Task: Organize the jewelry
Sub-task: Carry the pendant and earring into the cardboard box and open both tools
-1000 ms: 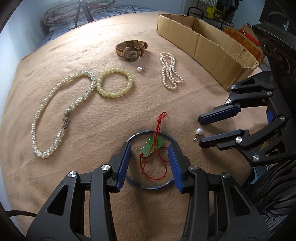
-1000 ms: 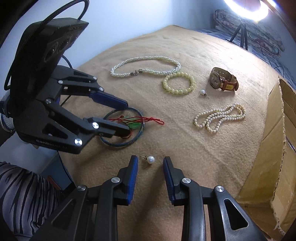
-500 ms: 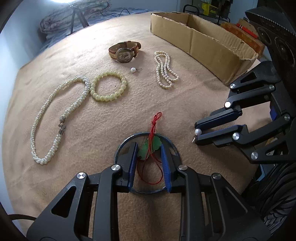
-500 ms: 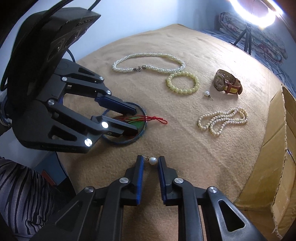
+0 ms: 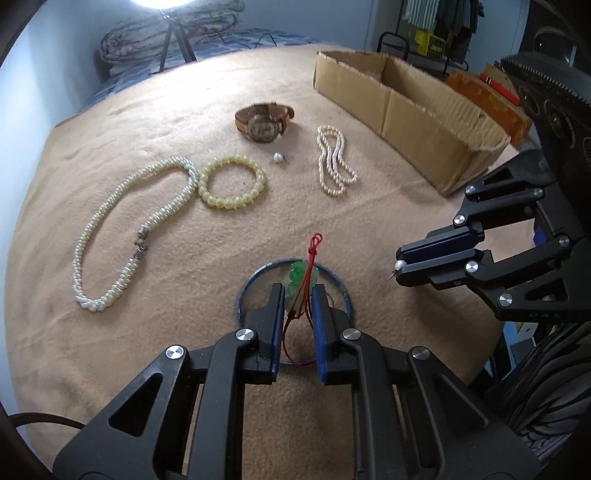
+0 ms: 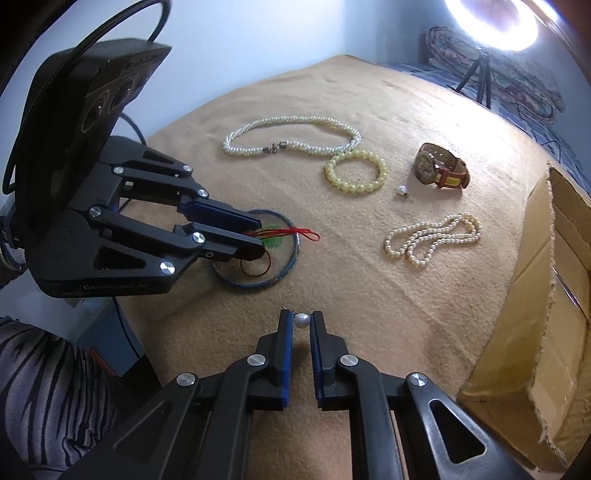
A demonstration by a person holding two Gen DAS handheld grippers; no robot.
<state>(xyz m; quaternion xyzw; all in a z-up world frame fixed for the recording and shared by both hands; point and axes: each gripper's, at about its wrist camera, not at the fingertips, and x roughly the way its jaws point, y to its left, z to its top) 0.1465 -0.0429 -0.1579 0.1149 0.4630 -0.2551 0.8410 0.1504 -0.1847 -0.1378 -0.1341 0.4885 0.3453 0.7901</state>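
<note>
Left gripper [image 5: 298,295], jaws just closing, pinches green pendant [image 5: 295,280] inside blue bangle [image 5: 243,291]. Right gripper [image 6: 302,320] clamped on pearl earring [image 6: 301,320].

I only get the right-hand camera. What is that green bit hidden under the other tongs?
Observer: A green pendant on a red cord. The left tongs have just closed onto it, inside the blue bangle.
Operator: And my pearl earring, how does it sit from the side?
Observer: The right tongs have just closed on the earring. The pearl sits at the very tips, and the pin pokes out sideways.
Operator: Anything past the cardboard box?
Observer: Yes, behind the cardboard box lies an orange box, and further back stands a rack of clothes.
</note>
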